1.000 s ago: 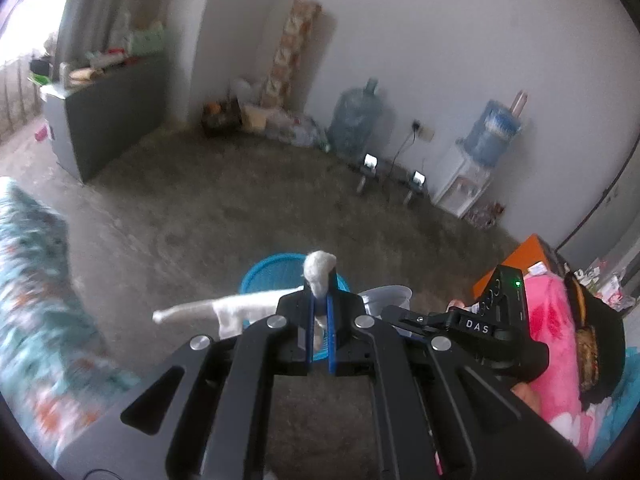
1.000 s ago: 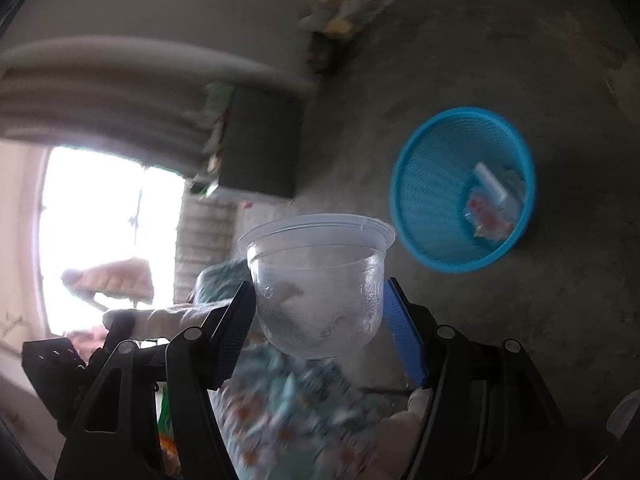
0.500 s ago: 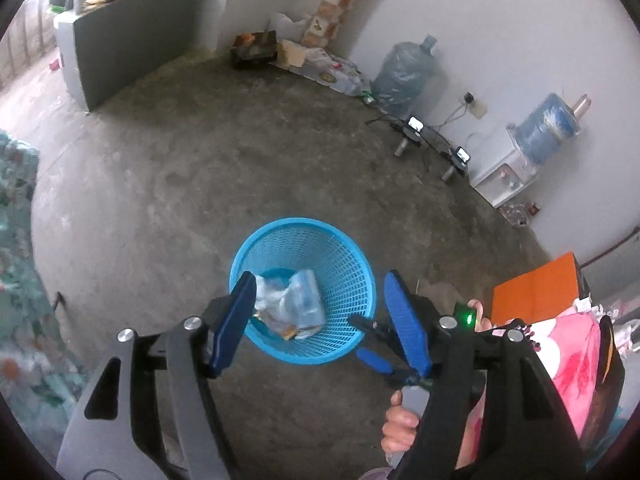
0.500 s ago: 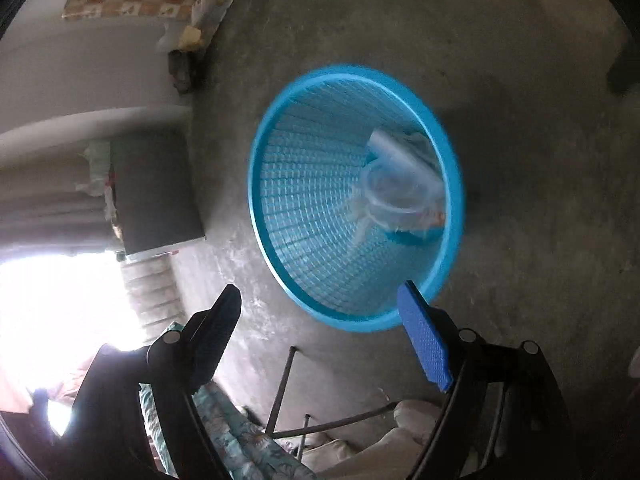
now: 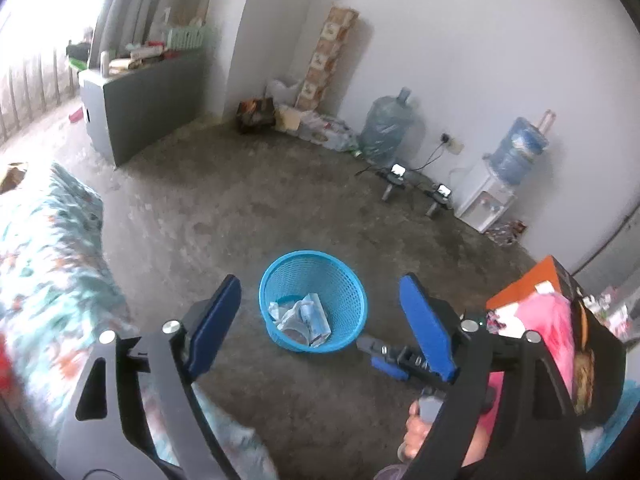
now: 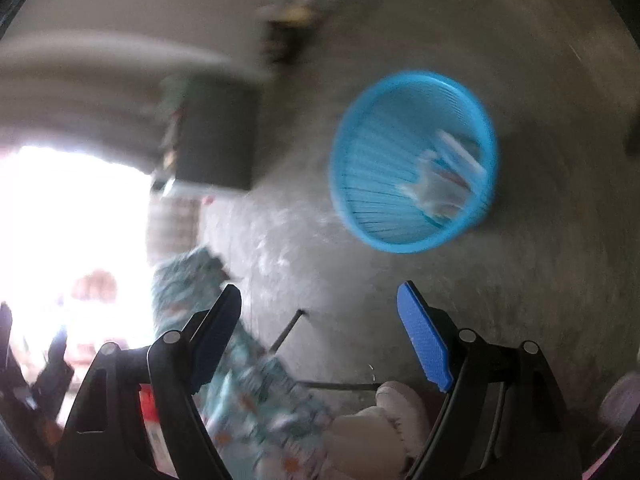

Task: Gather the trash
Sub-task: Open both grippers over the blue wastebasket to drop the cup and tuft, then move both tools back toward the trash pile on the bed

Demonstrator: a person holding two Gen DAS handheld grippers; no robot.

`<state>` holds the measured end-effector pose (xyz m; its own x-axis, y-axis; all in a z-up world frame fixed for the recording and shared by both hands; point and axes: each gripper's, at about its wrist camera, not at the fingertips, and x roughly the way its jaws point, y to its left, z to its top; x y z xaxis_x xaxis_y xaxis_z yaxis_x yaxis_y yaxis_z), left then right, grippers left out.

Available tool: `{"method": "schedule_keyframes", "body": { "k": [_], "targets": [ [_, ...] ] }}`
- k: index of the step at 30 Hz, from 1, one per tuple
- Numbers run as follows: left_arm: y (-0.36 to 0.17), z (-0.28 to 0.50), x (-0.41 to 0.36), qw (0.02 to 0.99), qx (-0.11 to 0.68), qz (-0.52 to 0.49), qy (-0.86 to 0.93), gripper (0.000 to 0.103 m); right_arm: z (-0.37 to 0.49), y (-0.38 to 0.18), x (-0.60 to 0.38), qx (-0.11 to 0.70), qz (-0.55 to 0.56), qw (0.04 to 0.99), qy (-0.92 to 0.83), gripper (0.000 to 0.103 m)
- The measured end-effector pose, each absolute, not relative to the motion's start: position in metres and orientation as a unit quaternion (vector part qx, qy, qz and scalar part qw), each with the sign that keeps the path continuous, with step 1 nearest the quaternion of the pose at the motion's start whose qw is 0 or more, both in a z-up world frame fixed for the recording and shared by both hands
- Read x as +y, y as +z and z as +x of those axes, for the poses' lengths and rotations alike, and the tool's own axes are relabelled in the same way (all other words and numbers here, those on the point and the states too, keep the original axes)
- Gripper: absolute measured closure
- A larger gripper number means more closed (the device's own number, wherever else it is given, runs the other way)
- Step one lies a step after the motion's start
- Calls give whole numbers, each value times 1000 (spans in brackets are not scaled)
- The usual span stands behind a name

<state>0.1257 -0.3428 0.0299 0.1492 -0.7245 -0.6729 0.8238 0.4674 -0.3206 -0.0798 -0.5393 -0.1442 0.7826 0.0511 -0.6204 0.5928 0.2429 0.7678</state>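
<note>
Trash lay in the blue basket, both grippers empty

Blue mesh basket stood upright on the bare concrete floor, well apart from the wall. Crumpled wrappers and a clear plastic piece rested at its bottom. The left gripper hung above and short of the basket, its jaws opening wide with nothing between them. Its blue pads framed the basket in the left wrist view. The right gripper was released too, its jaws spread and holding nothing. In its blurred view the basket sat up and to the right, with pale trash inside. A floral cloth lay to the left. Water jugs stood by the far wall.
</note>
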Motion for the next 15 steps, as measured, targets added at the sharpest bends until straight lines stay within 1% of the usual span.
{"method": "schedule_keyframes", "body": {
  "k": [1, 3, 6, 10, 15],
  "targets": [
    [37, 121, -326, 752, 400, 56, -521, 20, -74, -129, -533, 274, 572, 754, -168, 25],
    [44, 117, -294, 742, 406, 43, -532, 20, -64, -100, -519, 269, 547, 783, -126, 25],
    [49, 113, -236, 747, 403, 28, -528, 20, -49, -73, -498, 265, 523, 807, -73, 25],
    [46, 98, -153, 789, 365, 38, -493, 20, -27, -58, -466, 284, 507, 814, -21, 25],
    [23, 88, -69, 835, 340, 32, -431, 20, 6, -47, -420, 321, 484, 813, 33, 25]
  ]
}}
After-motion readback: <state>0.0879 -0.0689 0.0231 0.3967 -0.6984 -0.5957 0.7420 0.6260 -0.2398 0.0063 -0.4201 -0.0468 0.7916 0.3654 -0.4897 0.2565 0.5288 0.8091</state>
